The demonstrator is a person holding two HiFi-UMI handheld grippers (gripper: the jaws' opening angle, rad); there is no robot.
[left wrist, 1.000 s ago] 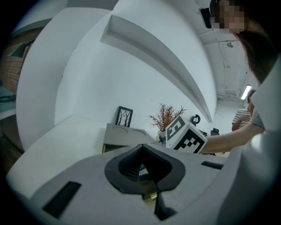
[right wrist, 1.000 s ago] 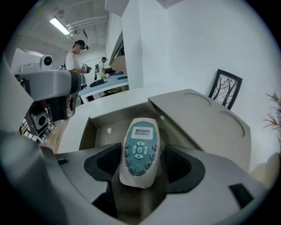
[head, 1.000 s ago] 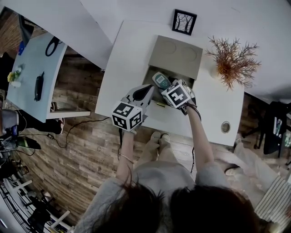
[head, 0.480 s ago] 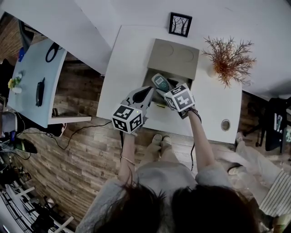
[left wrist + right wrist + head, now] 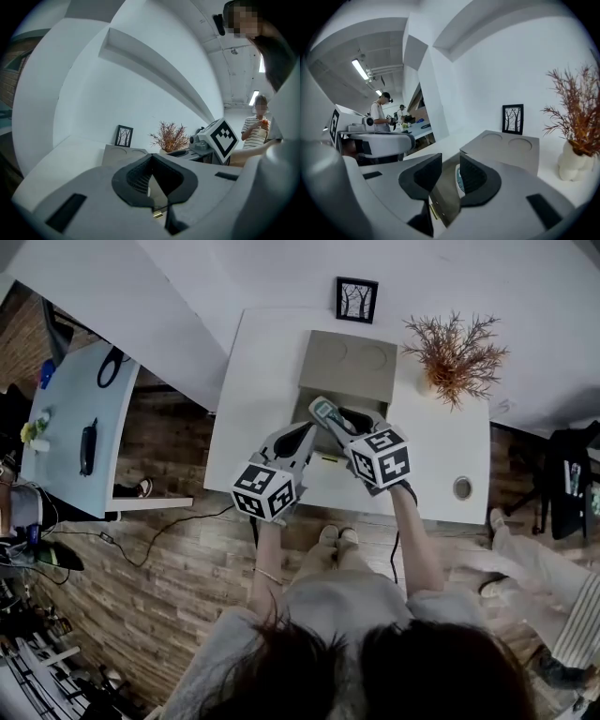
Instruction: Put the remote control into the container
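Observation:
A grey remote control (image 5: 322,411) with a teal face leans tilted inside the open beige container (image 5: 349,362) on the white table. My right gripper (image 5: 345,421) hovers over the container's near side. Its jaws are closing with nothing between them. In the right gripper view the remote control (image 5: 458,180) shows just past the right pad, outside the gap of the right gripper (image 5: 450,159). My left gripper (image 5: 305,427) is shut, its tip at the container's near-left rim. The left gripper view shows the left gripper (image 5: 151,158) with its tips meeting.
A framed picture (image 5: 356,299) stands behind the container, and a dried plant in a white vase (image 5: 452,352) to its right. A round hole (image 5: 461,487) sits near the table's right front edge. A pale blue table (image 5: 75,418) stands at the left over wooden floor.
The right gripper has drawn back toward me from the remote control, which stays in the container. The left gripper has held its place.

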